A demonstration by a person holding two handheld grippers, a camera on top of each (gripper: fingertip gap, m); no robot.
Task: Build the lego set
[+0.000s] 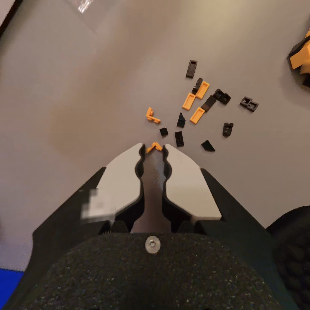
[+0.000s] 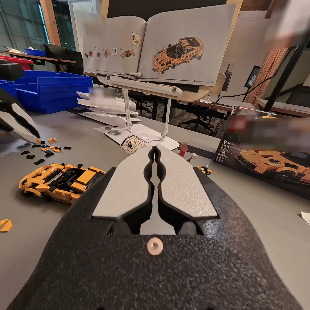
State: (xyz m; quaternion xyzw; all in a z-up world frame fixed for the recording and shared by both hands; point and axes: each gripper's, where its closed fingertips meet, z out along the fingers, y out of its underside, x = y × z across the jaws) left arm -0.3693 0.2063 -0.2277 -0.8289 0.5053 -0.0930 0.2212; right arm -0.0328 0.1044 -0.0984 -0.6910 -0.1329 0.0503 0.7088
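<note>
My left gripper [image 1: 154, 148] is down at the grey table [image 1: 67, 100], its tips closed on a small orange angled lego piece [image 1: 154, 145]. It also shows far left in the right wrist view [image 2: 36, 140], tip at the table with the orange piece. Loose black and orange lego pieces [image 1: 198, 104] lie just beyond it, including an orange bracket [image 1: 151, 115]. The part-built orange and black lego car [image 2: 60, 181] sits left of my right gripper [image 2: 154, 147], which is shut, empty and held above the table.
An open instruction booklet [image 2: 151, 50] stands on a white stand behind. The set's box [image 2: 268, 161] is at right, blue bins [image 2: 50, 90] at back left. A red minifigure [image 2: 183, 150], a sticker sheet [image 2: 132, 144] and a small sub-assembly [image 2: 205, 169] lie nearby. Tip to tip, the grippers are about 40 cm apart.
</note>
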